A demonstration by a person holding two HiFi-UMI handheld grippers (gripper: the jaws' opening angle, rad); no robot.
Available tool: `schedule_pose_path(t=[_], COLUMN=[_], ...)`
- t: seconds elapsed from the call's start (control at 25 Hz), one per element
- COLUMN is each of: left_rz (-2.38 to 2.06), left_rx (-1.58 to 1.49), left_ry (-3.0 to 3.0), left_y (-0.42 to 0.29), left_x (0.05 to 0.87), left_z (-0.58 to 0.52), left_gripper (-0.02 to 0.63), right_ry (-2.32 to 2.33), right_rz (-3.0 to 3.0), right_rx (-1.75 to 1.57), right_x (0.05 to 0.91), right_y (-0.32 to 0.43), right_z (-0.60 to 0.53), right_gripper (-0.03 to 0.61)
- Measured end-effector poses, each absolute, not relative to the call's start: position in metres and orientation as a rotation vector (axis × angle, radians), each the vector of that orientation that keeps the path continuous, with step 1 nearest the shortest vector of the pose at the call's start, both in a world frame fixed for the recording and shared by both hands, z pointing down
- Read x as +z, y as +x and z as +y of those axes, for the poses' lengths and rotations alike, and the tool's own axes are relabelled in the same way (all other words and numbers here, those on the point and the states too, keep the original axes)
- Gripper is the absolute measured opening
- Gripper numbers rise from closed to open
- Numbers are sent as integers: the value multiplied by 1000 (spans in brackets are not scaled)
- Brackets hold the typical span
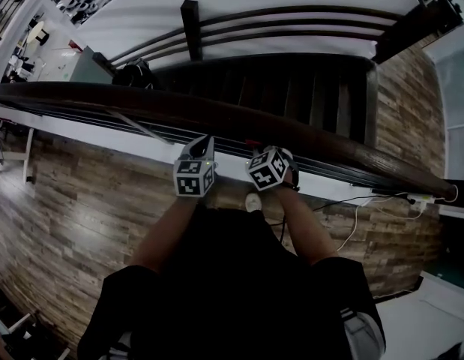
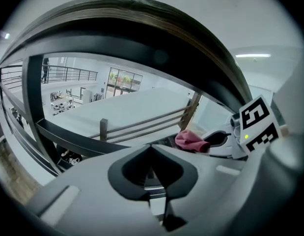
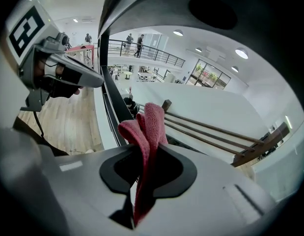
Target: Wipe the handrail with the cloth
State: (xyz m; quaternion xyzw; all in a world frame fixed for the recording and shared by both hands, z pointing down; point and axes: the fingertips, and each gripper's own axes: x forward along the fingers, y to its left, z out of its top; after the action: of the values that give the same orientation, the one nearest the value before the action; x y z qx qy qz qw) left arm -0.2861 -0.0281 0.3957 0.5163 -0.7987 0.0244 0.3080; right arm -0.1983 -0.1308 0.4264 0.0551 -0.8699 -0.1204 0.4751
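The dark wooden handrail runs across the head view from left to right, just beyond both grippers. My left gripper is under its near edge, shut with nothing between its jaws. In the left gripper view the handrail arches overhead, above the left gripper. My right gripper is close beside the left one, shut on a pink-red cloth that sticks up folded from between its jaws. The cloth also shows in the left gripper view. In the right gripper view the left gripper hangs at the upper left.
Thin dark bars run under the handrail. Beyond it a dark staircase drops away. I stand on a wood-plank floor. A white cable and power strip lie at the right. People walk on a far balcony.
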Motion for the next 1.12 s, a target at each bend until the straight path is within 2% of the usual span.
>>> schedule_pose_path(t=[1.12], left_rz=[-2143], left_rx=[53], left_ry=[1271], left_y=[-389], left_x=[402], left_z=[78], left_gripper=[0], right_ry=[84], right_rz=[-2149], right_rx=[-295], right_x=[424], right_y=[-312], right_z=[-35], right_gripper=[52])
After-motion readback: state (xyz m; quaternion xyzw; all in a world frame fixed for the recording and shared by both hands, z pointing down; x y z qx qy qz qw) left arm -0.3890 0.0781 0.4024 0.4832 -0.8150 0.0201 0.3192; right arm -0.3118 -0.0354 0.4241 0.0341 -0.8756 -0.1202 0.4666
